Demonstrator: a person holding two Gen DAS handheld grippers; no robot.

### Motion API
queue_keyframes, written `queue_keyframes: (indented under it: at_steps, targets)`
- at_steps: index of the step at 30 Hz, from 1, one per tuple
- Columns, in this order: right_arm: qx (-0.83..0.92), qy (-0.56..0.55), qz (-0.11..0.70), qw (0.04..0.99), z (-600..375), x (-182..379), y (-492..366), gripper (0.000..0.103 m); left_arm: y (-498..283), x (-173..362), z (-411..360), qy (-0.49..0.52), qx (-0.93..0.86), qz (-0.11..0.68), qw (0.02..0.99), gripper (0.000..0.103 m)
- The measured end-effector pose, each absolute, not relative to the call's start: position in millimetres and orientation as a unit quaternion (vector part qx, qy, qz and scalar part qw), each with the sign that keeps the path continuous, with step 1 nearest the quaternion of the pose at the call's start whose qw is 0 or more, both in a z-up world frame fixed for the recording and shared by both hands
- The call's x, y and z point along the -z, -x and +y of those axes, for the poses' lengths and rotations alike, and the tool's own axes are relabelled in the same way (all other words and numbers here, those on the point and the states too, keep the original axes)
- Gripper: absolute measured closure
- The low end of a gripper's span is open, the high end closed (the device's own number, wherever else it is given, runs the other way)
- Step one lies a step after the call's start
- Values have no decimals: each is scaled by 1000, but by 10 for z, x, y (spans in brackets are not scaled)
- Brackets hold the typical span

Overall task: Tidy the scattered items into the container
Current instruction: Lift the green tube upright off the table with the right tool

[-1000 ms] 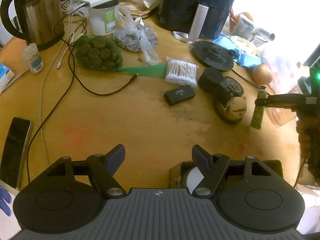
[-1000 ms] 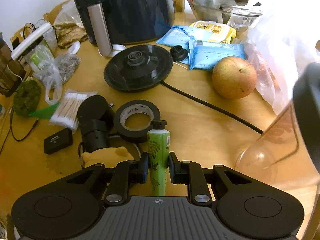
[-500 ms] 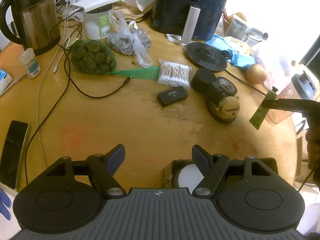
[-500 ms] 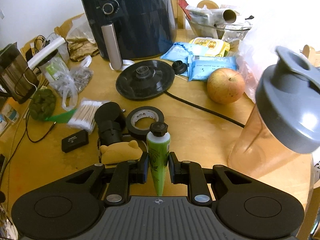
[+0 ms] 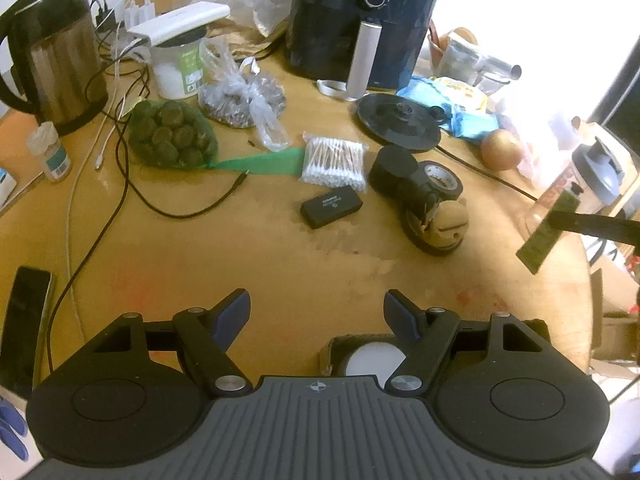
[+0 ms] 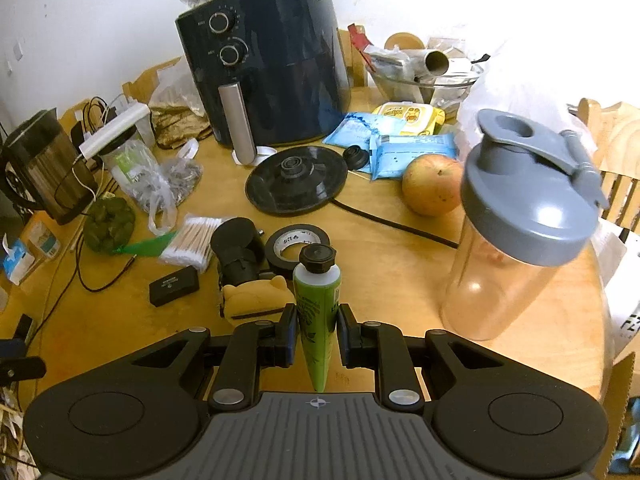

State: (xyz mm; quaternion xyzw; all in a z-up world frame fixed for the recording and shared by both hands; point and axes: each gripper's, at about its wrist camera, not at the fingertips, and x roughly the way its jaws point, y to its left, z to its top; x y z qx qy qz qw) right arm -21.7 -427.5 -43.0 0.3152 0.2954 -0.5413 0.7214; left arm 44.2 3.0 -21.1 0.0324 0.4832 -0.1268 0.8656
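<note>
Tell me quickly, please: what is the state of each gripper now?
Left gripper: open, holding nothing, above the table.
Right gripper: fingers closed on the green tube, held off the table.

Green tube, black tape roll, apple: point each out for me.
green tube [image 6: 318, 298]: right wrist view, on its body just above the right claw's grip.
black tape roll [image 6: 299, 240]: right wrist view, on its top face.
apple [image 6: 432, 184]: right wrist view, on its near side.
</note>
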Motion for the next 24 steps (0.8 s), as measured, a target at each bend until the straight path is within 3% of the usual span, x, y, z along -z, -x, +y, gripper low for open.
queue_keyframes:
  at_steps: [24]
  targets:
    - [559, -347, 254, 709, -3776, 245, 399, 80, -894, 273, -249, -97, 158, 459, 869, 30]
